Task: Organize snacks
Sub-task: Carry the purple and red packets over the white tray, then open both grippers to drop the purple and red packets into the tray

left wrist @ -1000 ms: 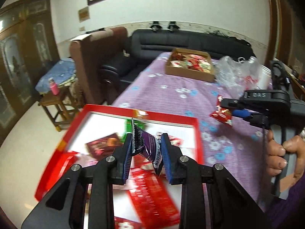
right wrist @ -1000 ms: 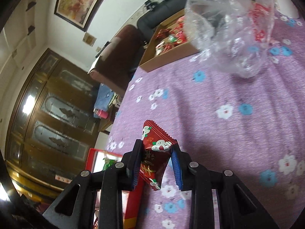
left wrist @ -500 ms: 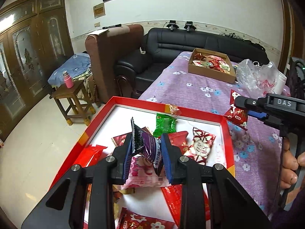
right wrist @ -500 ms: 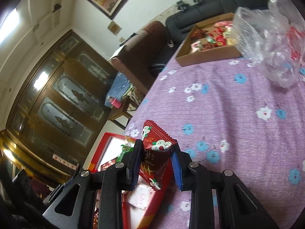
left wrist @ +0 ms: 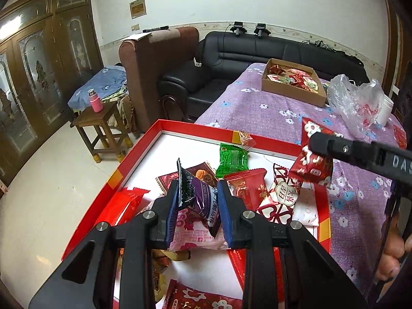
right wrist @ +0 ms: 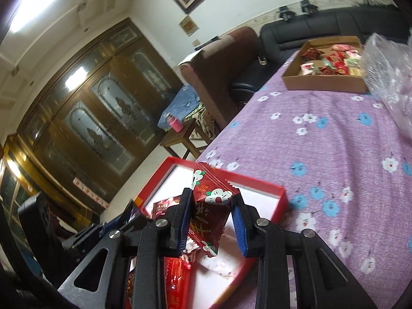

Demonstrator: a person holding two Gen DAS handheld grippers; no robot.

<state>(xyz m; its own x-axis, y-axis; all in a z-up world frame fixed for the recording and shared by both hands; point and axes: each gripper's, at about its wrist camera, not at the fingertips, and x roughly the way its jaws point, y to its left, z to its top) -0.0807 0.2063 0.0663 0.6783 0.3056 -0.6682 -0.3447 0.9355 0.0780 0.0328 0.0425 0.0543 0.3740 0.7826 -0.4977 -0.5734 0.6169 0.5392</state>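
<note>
My left gripper (left wrist: 197,212) is shut on a purple snack packet (left wrist: 199,200) and holds it above a red-rimmed white tray (left wrist: 195,128) that holds several red, green and pink snack packets. My right gripper (right wrist: 211,222) is shut on a red snack packet with white flowers (right wrist: 209,206), held over the tray's right edge (right wrist: 257,182). The right gripper (left wrist: 316,145) also shows in the left wrist view, with its red packet (left wrist: 310,166) above the tray's right side.
The tray sits at the near end of a purple flowered tablecloth (left wrist: 270,113). A cardboard box of snacks (left wrist: 292,79) and a clear plastic bag (left wrist: 356,103) lie at the far end. A wooden stool with a pink bottle (left wrist: 95,100) stands on the floor at left.
Both grippers have moved back toward the tray with their packets. The right gripper's red packet has come from over the tablecloth to over the tray's right edge.
</note>
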